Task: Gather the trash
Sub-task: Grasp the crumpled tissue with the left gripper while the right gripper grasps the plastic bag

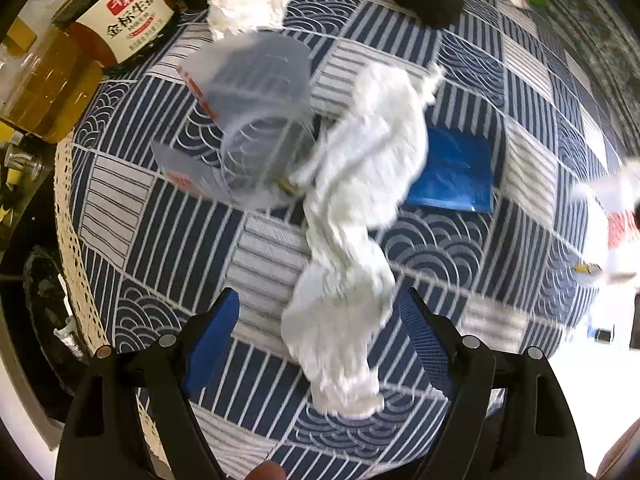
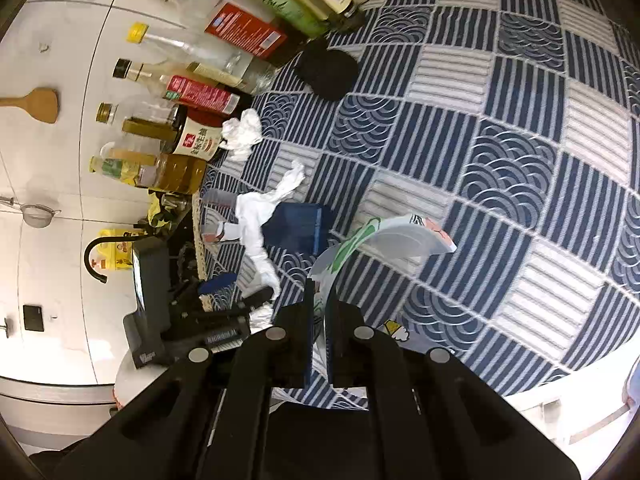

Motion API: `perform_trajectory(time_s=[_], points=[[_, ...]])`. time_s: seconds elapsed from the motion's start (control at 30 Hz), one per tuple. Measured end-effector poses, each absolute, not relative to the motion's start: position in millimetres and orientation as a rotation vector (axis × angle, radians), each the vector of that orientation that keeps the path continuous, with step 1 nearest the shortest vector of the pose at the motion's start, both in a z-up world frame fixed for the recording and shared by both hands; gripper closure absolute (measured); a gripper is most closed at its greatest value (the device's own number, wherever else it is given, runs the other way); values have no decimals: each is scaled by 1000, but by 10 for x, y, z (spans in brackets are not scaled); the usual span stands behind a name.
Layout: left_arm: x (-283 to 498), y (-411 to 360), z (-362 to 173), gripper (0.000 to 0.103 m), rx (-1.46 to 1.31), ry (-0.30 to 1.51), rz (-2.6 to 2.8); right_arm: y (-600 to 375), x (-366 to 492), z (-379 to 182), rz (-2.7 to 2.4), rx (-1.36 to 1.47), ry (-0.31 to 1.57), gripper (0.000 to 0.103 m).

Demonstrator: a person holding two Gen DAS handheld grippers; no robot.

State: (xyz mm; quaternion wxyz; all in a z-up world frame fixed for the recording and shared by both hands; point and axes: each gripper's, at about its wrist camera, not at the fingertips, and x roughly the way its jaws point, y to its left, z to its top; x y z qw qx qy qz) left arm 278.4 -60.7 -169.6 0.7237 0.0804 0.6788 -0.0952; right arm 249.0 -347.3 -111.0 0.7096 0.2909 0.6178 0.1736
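Black gripper [image 1: 318, 312], blue ribbed pads [image 1: 426, 344], silver screws

The clear plastic cup [image 1: 256, 128] is smeared by motion blur in the left wrist view, so its print cannot be read. The long white tissue [image 1: 352, 240] covers one edge of the blue packet [image 1: 456, 168]. At the right edge a white and red wrapper [image 1: 616, 216] is blurred and cut off. The soy sauce bottle [image 1: 124, 16] is cut off at the top edge.
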Motion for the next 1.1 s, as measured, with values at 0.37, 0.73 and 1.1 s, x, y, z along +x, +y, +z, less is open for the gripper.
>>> perform_trajectory(time_s=[0.37, 0.73, 1.1], points=[[2992, -724, -1795, 56, 80, 1482, -170, -3612, 2550, -1081, 433, 593, 1385, 98], [2894, -905, -1710, 90, 12, 1429, -123, -3649, 2669, -1007, 500, 497, 1387, 98], [2594, -907, -1178, 92, -25, 1339, -90, -3464, 2808, -914, 610, 416, 1371, 98]])
